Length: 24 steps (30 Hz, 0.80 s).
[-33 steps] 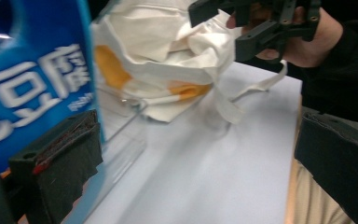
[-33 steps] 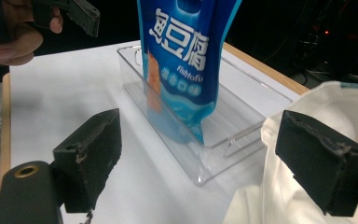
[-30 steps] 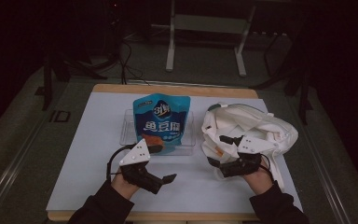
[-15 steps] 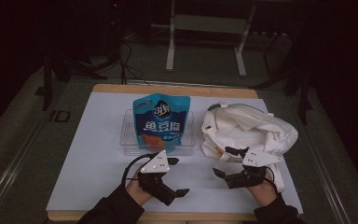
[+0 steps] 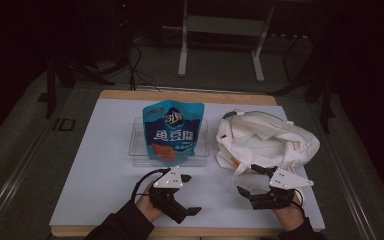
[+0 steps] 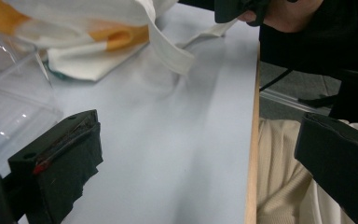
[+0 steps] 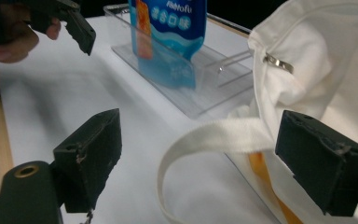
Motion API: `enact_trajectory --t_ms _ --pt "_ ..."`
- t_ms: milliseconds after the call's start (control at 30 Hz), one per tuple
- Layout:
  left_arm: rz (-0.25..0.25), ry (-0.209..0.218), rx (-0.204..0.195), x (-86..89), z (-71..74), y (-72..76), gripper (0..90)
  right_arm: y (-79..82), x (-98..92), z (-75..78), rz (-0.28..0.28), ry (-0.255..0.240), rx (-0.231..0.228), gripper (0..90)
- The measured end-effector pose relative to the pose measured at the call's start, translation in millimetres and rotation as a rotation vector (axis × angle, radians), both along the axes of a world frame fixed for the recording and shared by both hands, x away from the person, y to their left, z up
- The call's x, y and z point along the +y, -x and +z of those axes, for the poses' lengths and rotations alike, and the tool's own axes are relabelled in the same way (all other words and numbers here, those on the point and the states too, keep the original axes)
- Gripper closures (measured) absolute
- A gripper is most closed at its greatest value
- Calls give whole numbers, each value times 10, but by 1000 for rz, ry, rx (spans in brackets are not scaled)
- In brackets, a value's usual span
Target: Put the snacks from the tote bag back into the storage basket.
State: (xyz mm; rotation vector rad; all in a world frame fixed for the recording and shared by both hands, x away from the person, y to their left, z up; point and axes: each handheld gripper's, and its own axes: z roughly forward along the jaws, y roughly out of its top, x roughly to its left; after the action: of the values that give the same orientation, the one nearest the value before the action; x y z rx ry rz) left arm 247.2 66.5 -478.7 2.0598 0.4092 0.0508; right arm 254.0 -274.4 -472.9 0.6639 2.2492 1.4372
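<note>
A blue snack pouch (image 5: 173, 130) stands upright in a clear plastic tray (image 5: 139, 150) at the table's middle; the pouch (image 7: 170, 35) and tray (image 7: 200, 100) also face the right gripper view. A white cloth tote bag (image 5: 265, 140) lies crumpled to the right, its strap (image 7: 205, 140) looping on the table between my right jaws without touching them. My left gripper (image 5: 192, 197) is open near the front edge, empty, pointing right. My right gripper (image 5: 250, 182) is open just in front of the bag, pointing left. The bag's strap (image 6: 168, 42) lies ahead of my left gripper (image 6: 196, 154).
The white table surface (image 5: 100, 170) has a wooden front edge (image 6: 252, 140). Beyond the table stand dark floor, cables and a metal stand (image 5: 220, 30). A person's cream-clad lap (image 6: 279, 177) sits below the table edge.
Both grippers have drawn back toward the front edge. The right one has left the bag and now hangs open in front of it. The left has turned to point right.
</note>
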Motion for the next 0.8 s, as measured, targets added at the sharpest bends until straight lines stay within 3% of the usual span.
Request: enact_trajectory --t_ms 167,533,800 --pt "-5 -37 -9 15 -46 19 11 32 -43 -51 -16 20 7 144" --pt "6 -53 9 83 -127 4 11 73 -161 -130 -51 32 20 142" --pt "-13 -115 23 35 -212 23 11 78 -207 -207 -71 39 42 142"
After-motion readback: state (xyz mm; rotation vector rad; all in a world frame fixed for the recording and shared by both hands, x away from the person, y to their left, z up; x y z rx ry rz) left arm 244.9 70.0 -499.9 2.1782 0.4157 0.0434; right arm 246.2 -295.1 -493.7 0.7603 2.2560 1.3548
